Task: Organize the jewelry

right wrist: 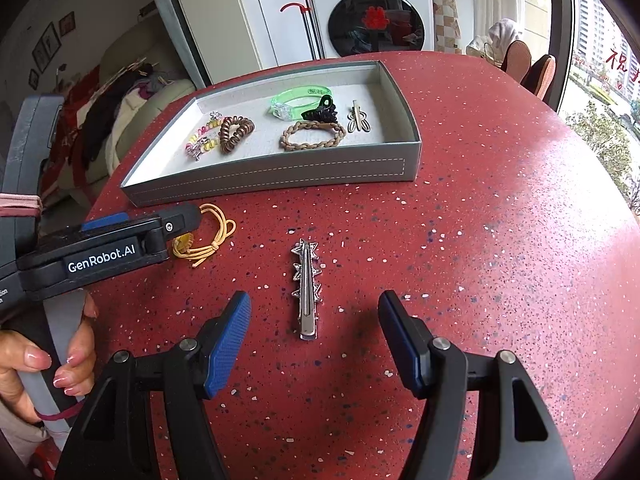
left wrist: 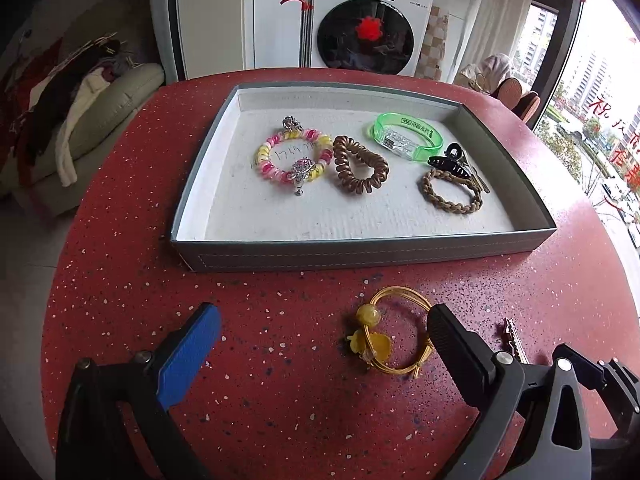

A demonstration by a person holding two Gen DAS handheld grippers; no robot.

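A grey tray (left wrist: 360, 254) (right wrist: 280, 178) on the red table holds a pink-yellow coil bracelet (left wrist: 294, 156), a brown coil tie (left wrist: 358, 166), a green bangle (left wrist: 408, 136), a black claw clip (left wrist: 452, 160), a braided tie (left wrist: 450, 192) and a bronze clip (right wrist: 357, 120). A yellow beaded hair tie (left wrist: 384, 334) (right wrist: 208, 240) lies on the table between the fingers of my open left gripper (left wrist: 324, 340), touching the right finger. A silver star hair clip (right wrist: 307, 286) (left wrist: 514, 338) lies just ahead of my open right gripper (right wrist: 314, 338).
The red speckled table (right wrist: 500, 220) curves off at its left and right edges. A sofa with clothes (left wrist: 80, 120) stands at the left. A washing machine (left wrist: 368, 20) stands behind the table. Chairs (right wrist: 528, 64) stand at the far right by the window.
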